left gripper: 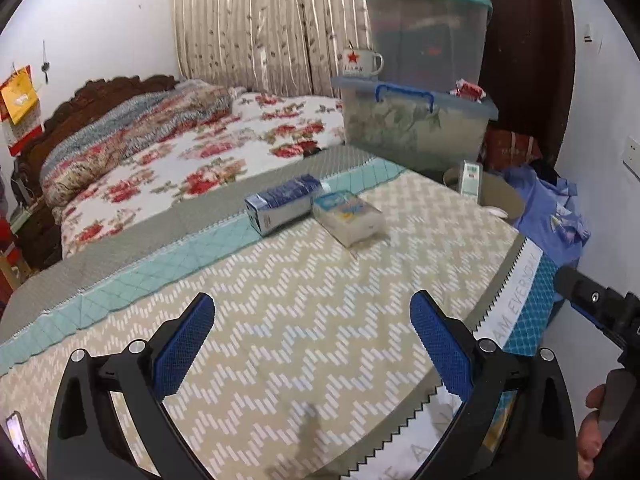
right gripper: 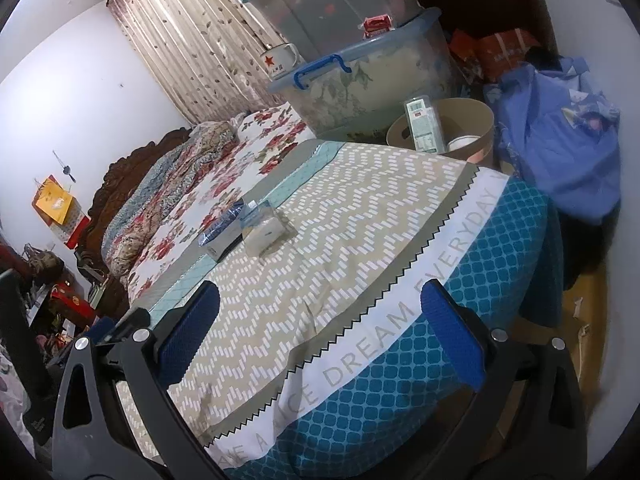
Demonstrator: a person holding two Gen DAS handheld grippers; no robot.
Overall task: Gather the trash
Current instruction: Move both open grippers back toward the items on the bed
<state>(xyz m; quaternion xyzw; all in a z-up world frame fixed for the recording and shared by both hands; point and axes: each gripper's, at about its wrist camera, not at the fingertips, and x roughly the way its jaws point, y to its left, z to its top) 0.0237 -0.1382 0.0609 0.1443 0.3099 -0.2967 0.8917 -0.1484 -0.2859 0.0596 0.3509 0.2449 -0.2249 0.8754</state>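
Left wrist view: the left gripper (left gripper: 312, 344) gapes wide and empty over the chevron-patterned beige bedspread (left gripper: 320, 300). A blue-and-silver carton (left gripper: 280, 206) and a clear plastic tissue pack (left gripper: 347, 216) lie touching, beyond it.

Right wrist view: the right gripper (right gripper: 320, 336) is spread wide, empty. A round beige bin (right gripper: 476, 120) beyond the bedspread's far corner holds a green-white carton (right gripper: 422, 124).

A bed (left gripper: 280, 292) wears a chevron-patterned cover, with a floral quilt (left gripper: 224, 152) beyond it. Stacked clear storage boxes (left gripper: 420, 120) stand at the bed's far corner, an enamel mug (left gripper: 362, 62) with a red star on the lowest lid. Patterned curtains (left gripper: 260, 20) hang behind; blue cloth (right gripper: 560, 140) is heaped at the right.
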